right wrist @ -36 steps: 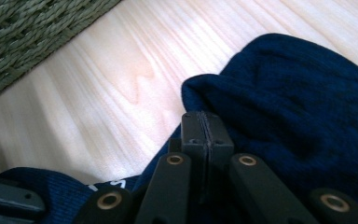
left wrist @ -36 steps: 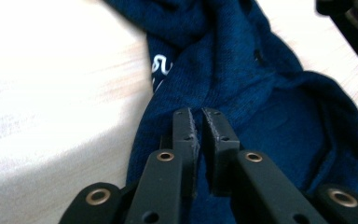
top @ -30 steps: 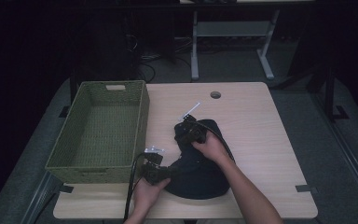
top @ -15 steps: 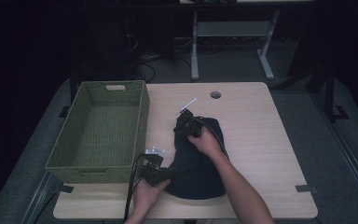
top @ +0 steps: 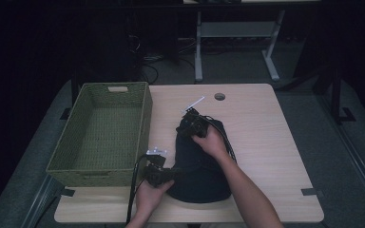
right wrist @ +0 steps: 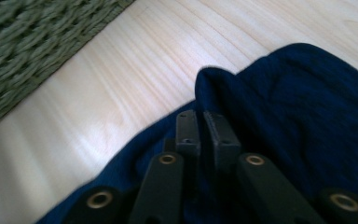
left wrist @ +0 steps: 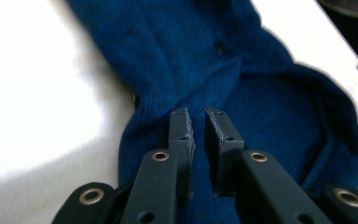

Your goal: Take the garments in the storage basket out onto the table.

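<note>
**Both jaws easing off the blue garment**

I hold my left hand-held gripper [top: 164,172] at the near left edge of the dark blue garment [top: 200,166], which lies bunched on the desk [top: 261,128]. In the left gripper view the jaws have just been opening: a narrow gap stands between the pads, with nothing pinched in it, and the ribbed blue knit [left wrist: 242,60] spreads right beyond and under the tips.

My right hand-held gripper [top: 190,124] sits at the far end of the same garment. Its jaws have also just been opening, yet they stand only a sliver apart. A raised fold of the cloth [right wrist: 223,88] stands just past the tips; I cannot tell whether any of it remains between the pads.

Off to the left of both grippers stands the green woven basket [top: 102,135], close beside the garment.
</note>
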Demonstrator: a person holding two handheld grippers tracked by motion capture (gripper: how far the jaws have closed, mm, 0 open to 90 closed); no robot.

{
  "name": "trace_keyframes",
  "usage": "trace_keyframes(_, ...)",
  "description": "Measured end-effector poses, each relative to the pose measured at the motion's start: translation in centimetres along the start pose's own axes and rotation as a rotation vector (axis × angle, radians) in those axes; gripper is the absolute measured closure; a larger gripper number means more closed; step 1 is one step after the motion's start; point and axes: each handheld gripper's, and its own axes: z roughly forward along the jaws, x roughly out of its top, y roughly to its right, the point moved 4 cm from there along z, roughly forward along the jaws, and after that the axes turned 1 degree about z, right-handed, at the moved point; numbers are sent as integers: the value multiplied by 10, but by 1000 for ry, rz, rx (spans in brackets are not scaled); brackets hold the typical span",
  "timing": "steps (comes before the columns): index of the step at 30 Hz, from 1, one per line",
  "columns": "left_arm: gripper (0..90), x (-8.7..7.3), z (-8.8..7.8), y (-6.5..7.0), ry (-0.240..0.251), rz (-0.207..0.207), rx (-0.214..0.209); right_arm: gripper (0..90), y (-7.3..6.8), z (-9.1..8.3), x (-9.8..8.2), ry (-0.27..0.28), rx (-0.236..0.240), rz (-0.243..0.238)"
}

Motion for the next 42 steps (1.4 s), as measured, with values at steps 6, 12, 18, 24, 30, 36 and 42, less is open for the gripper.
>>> trace_keyframes(6, 798, 15, -1, 1, 34, 11, 16, 806, -1, -25, -12, 40, 65, -2)
trace_keyframes(12, 806, 10, 7, -10, -13, -16, 40, 826, -8, -23, -21, -6, 73, -37)
trace_keyframes(18, 807, 6, 6, -10, -22, -16, 37, 807, -9, -26, -26, 7, 96, -36)
trace_keyframes(24, 791, 6, 5, -5, -17, -21, 13, 785, -9, -49, -45, 50, 140, -31)
trace_keyframes(30, 791, 21, 2, -1, 8, -6, 9, 778, 1, -62, -62, 67, 158, 3)
trace_keyframes(36, 790, 39, 10, -1, 10, -8, 8, 768, 11, -68, -79, 76, 175, 44)
trace_keyframes(42, 782, 46, 19, -5, -8, 6, 34, 754, 20, -72, -96, 73, 169, 72)
